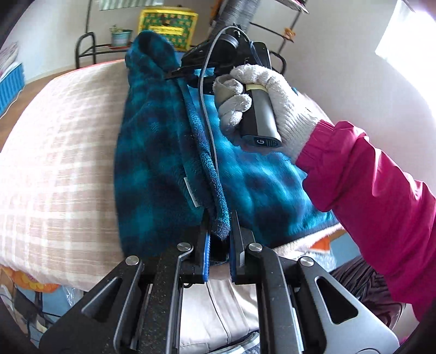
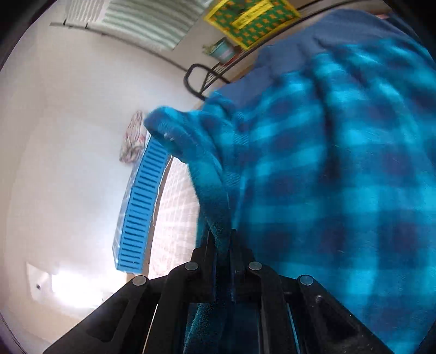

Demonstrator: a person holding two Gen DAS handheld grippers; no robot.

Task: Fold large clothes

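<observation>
Both tongs [image 1: 219,231] [image 2: 223,242] clamp blue plaid fleece [image 1: 152,163] edge.

A bed covered in a pink-and-white checked sheet [image 1: 54,168] fills the near left of the left wrist view. Beyond it on the far side stands a black metal rack [image 1: 87,49] carrying a small potted plant [image 1: 120,35] in a pale blue pot. Just right of the plant sits a yellow box with a green patterned front [image 1: 167,26]. A blue slatted crate [image 1: 11,84] stands at the far left by the wall. A striped cloth [image 2: 141,23] hangs high on the white wall.
</observation>
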